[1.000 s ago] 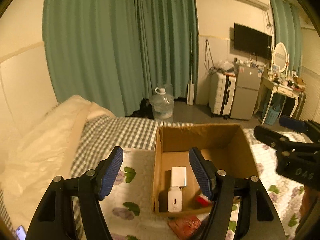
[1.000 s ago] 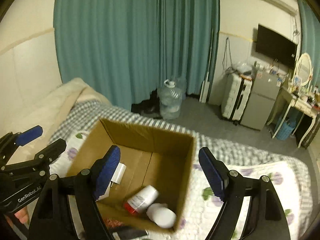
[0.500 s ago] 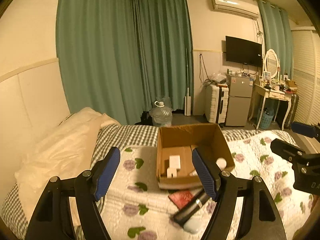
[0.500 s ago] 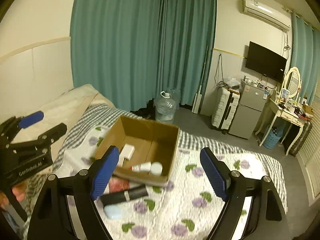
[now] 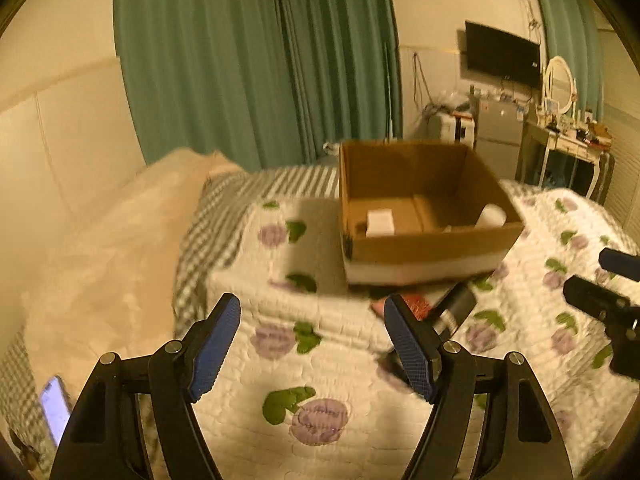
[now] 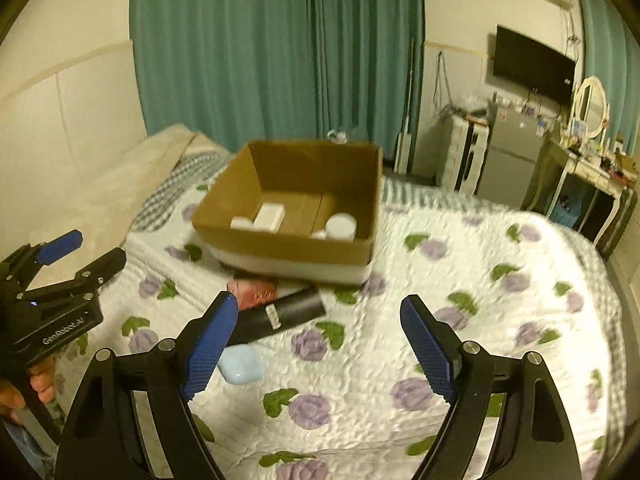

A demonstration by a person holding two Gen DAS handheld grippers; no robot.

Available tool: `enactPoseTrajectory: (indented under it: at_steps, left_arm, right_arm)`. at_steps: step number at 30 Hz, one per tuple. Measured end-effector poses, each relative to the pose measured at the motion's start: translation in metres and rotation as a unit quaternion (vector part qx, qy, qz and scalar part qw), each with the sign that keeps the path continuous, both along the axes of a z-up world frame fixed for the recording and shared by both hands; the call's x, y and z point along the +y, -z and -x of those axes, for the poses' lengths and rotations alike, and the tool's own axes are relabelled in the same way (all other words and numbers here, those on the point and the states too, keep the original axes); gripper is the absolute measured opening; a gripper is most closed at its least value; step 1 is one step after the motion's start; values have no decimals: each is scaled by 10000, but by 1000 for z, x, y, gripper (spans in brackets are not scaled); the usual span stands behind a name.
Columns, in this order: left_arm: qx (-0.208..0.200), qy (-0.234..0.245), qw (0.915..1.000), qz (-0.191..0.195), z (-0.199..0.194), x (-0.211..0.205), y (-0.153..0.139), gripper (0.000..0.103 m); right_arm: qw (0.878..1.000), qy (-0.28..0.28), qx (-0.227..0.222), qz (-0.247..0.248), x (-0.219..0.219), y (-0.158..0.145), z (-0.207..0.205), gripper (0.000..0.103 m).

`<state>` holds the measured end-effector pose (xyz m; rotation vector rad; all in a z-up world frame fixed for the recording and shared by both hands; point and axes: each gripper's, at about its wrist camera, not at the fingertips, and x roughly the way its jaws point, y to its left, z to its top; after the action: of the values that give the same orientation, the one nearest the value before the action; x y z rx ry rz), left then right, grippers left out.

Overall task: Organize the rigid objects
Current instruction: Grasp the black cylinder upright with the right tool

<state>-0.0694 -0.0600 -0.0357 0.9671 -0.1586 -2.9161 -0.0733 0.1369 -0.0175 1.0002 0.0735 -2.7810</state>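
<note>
Both claws pulled back, empty.

My left claw (image 5: 312,344) and right claw (image 6: 318,344) gape; black cylindrical tube (image 6: 280,314) awaits the brown cardboard box (image 6: 288,240).

A home bedroom; quilted bed (image 6: 440,280), green curtains (image 6: 280,48), wall television (image 6: 534,66), dressing table (image 6: 592,172).

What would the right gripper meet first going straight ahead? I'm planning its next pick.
Probably the bare quilt: the right gripper, jaws open, points just right of the black tube. The box lies beyond, though depth is unclear.
</note>
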Motion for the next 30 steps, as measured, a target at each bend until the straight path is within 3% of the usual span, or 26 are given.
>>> enactPoseTrajectory:
  at_steps: [5,9,14,26,30]
  left_arm:
    - [-462,95,9989,50,9,-5,47,77]
    - [-756,78,9971,-21,11,-11,67,77]
    - [-822,-51,9965,-110,16,-17,73,77]
    - [-976,-446,9938,-297,26,-33,82,77]
    - [-1001,-476,9934,-308,27,-35,83,77]
  right_arm:
    - [9982,-302,-518,-79,-27,51,17,83]
    - [9944,-474,-912,-229,-46,84,26,83]
    - [9924,-393,-1134,-263,-55,101,41,83]
    - [9840,281,-1689,495,-65,124,93,83]
    - [9790,407,-1934,505,-68,139,107,84]
